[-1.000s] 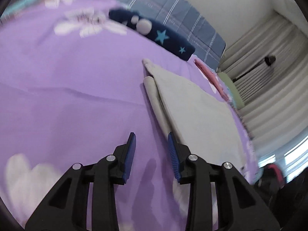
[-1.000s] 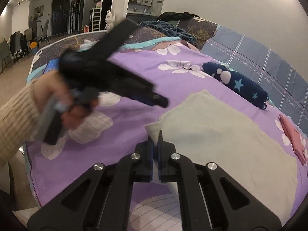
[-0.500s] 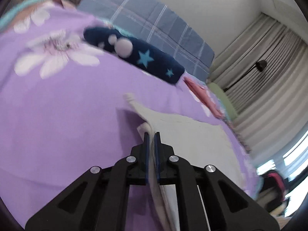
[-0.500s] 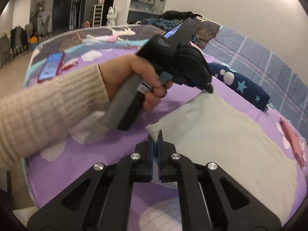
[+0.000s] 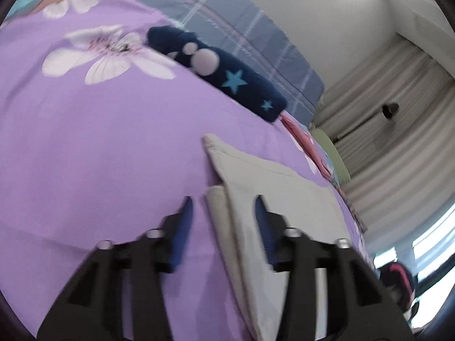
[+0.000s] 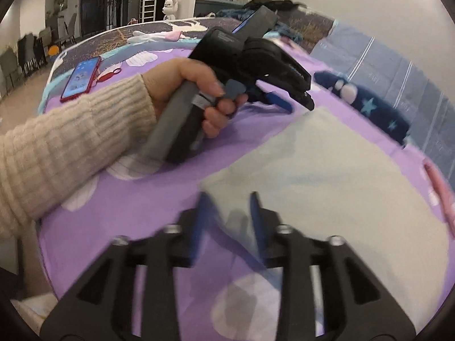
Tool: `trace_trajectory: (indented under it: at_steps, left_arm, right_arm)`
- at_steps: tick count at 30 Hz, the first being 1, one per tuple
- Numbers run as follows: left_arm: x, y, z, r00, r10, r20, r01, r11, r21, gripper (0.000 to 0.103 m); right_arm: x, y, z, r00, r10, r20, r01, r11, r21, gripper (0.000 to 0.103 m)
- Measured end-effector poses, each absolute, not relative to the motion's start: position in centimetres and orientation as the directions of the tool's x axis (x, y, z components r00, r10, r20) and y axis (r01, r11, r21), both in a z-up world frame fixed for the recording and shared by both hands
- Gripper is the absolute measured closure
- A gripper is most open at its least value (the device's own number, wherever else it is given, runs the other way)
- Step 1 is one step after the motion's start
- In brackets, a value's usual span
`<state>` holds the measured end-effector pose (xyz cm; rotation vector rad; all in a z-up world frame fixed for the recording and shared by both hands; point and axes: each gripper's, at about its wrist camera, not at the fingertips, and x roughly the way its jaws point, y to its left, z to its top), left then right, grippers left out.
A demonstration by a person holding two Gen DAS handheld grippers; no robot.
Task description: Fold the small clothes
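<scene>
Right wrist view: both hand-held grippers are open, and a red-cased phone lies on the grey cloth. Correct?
Not quite. In the right wrist view the phone lies on the bedspread near its far edge, well away from the grey cloth. Both hand-held grippers are open.

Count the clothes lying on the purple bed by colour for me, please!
Beige: 1, the folded cloth
Dark blue with stars: 1, the rolled piece
Pink: 1, the piece past the blue one
Total: 3
</scene>
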<state>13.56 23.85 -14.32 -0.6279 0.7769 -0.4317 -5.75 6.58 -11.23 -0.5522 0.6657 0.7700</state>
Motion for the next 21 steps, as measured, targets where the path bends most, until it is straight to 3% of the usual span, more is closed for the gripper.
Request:
trace_trajectory:
  at_steps: [4,11,17,18,19,20,21]
  left_arm:
    - [14.1,23.1,-14.8,0.613,-0.581,-0.536,0.143,0.748,-0.648,0.05]
    - [15.5,22.2,-15.2,0.599,-0.568,-0.565,0.127,0.764,-0.633,0.052]
    - [16.9,21.3,-15.5,0.592,-0.531,-0.607,0.103,0.797,-0.596,0.076]
    - [17.1,21.3,-15.7,0.594,-0.528,-0.607,0.1,0.797,-0.596,0.085]
    - [17.2,21.3,-15.9,0.593,-0.53,-0.607,0.1,0.795,-0.598,0.093]
    - [17.3,21.4,-16.1,0.589,-0.542,-0.599,0.098,0.784,-0.613,0.096]
    - [17.2,21.5,-16.1,0.596,-0.545,-0.59,0.098,0.778,-0.62,0.097]
  right_arm:
    - [-6.2,6.9,-12.4,0.584,0.377,-0.719,-0.754,0.581,-0.308,0.058]
    - [-4.8,7.6,-13.1,0.561,0.357,-0.747,-0.742,0.616,-0.263,0.059]
    - [-4.4,7.9,-13.3,0.554,0.357,-0.752,-0.736,0.631,-0.243,0.06]
    - [-4.3,8.0,-13.3,0.553,0.357,-0.753,-0.736,0.634,-0.24,0.06]
    - [-4.1,8.1,-13.3,0.549,0.36,-0.754,-0.736,0.635,-0.233,0.07]
    - [-3.9,8.2,-13.4,0.542,0.365,-0.757,-0.74,0.635,-0.223,0.08]
    - [-3.7,8.3,-13.5,0.535,0.37,-0.76,-0.744,0.633,-0.215,0.098]
